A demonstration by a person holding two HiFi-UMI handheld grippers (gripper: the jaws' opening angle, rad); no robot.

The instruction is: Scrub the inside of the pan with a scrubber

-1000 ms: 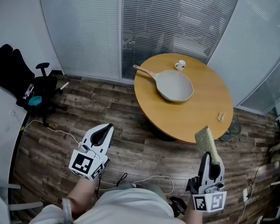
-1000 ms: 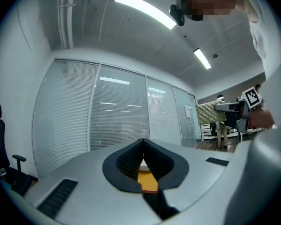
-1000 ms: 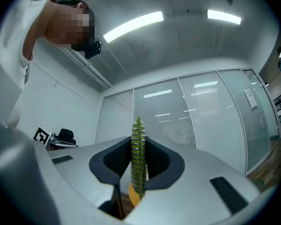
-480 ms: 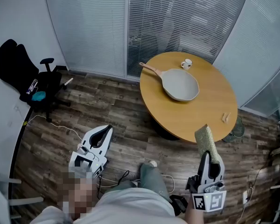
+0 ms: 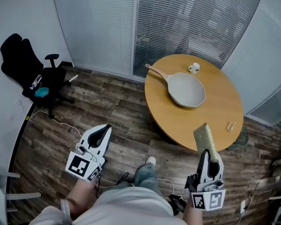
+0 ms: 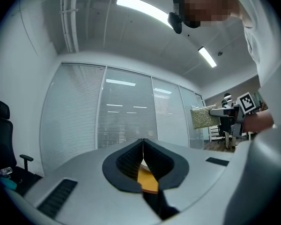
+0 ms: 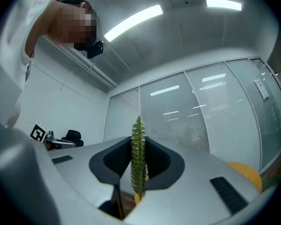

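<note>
A dark wood-plank floor point(image 5: 117, 111) lies beneath the left gripper point(image 5: 104, 128) and the right gripper point(image 5: 207, 153). Ahead of them stand glass walls with grey slatted blinds point(image 5: 178, 18) and a round light-wood table point(image 5: 196, 121). A black office chair point(image 5: 47, 84) sits well left of the left gripper, by a white wall point(image 5: 18, 13). Long strip lights point(image 6: 140, 6) glow overhead.

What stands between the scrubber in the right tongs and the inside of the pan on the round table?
Nothing visible does. Between the scrubber, clamped in the right tongs, and the pan lie only floor and bare table. The cup stands beyond the pan; a small pale piece lies aside at the table's edge.
</note>
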